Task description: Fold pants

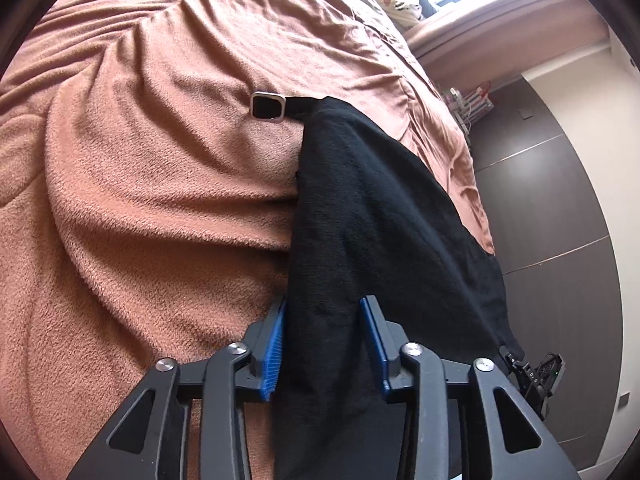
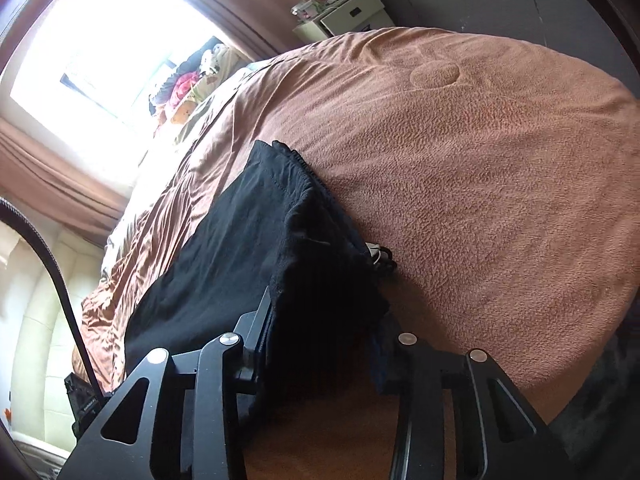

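Note:
Black pants [image 1: 380,208] lie along the edge of a bed covered by a brown fleece blanket [image 1: 140,160]. A strap with a square metal buckle [image 1: 267,106] sticks out at their far end. My left gripper [image 1: 324,304] is shut on a bunch of the black cloth, which fills the gap between its blue pads [image 1: 276,336]. In the right wrist view the pants [image 2: 224,248] run away to the upper left over the blanket [image 2: 480,160], with a white-tipped cord [image 2: 378,254] beside them. My right gripper [image 2: 326,308] is shut on their near end.
Dark floor [image 1: 540,200] runs along the bed's right side. A white nightstand [image 2: 352,16] with small items stands past the bed's far corner. Bright window [image 2: 100,60] and a heap of coloured bedding [image 2: 192,84] lie at the head. A black cable [image 2: 48,248] arcs at left.

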Motion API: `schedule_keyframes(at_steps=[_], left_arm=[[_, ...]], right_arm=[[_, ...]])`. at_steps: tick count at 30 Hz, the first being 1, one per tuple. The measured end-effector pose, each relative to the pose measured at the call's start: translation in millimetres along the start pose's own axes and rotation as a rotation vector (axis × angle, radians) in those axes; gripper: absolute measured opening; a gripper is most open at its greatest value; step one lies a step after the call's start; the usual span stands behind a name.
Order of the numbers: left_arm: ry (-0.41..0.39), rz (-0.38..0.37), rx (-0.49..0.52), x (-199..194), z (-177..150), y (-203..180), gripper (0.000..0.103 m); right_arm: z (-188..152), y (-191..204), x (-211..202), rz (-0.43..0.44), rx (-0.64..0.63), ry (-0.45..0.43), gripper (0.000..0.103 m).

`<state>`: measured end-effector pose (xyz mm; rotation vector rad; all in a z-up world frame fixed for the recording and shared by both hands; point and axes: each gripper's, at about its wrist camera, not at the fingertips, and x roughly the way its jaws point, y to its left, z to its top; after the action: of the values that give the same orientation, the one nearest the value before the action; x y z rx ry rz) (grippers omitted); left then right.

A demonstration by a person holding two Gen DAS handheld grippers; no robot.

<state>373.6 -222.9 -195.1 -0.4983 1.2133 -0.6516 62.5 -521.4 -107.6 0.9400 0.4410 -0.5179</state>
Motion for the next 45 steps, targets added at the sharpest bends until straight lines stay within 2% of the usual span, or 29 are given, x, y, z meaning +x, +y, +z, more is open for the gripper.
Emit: schedule_keyframes(at_steps=[3, 7, 9, 14, 16, 21, 31, 37, 45], left_arm=[[0.006, 0.016, -0.025, 2.4, 0.1, 2.7, 0.014], [-0.021, 0.043, 0.016, 0.7, 0.9, -9.1, 0.004], [-0.072, 0.040, 0.049, -8.7, -0.1, -16.8, 0.004], [-0.105, 0.014, 0.027, -26.5, 5.0, -22.3, 0.003], [-0.127, 0.037, 0.041, -34.4, 5.9, -27.1, 0.003], [-0.112, 0.041, 0.026, -43.4, 9.5, -29.1, 0.003], [-0.144, 0.024, 0.026, -77.6, 10.6, -24.7, 0.003], [-0.179, 0.058, 0.007, -112.4, 13.3, -1.9, 0.003], [-0.224, 0.104, -0.044, -166.6, 14.6, 50.9, 0.003]], right_arm=[[-6.2, 4.5, 0.7, -0.027, -0.016, -0.009, 0.035], [-11.5, 8.4, -7.9, -0.031, -0.025, -0.008, 0.035], [-7.4, 9.6, -5.9, -0.031, -0.030, -0.005, 0.035], [-4.2, 14.4, -7.1, -0.033, -0.046, -0.015, 0.033], [-4.4, 17.6, -7.8, -0.032, -0.052, -0.020, 0.032], [-8.0, 22.3, -11.9, -0.029, -0.058, -0.029, 0.030], [-18.0, 32.0, -18.3, 0.004, -0.053, -0.017, 0.026], [-39.2, 55.6, -15.5, 0.033, -0.072, 0.007, 0.025], [-79.9, 100.9, 0.6, 0.075, -0.111, 0.052, 0.024]])
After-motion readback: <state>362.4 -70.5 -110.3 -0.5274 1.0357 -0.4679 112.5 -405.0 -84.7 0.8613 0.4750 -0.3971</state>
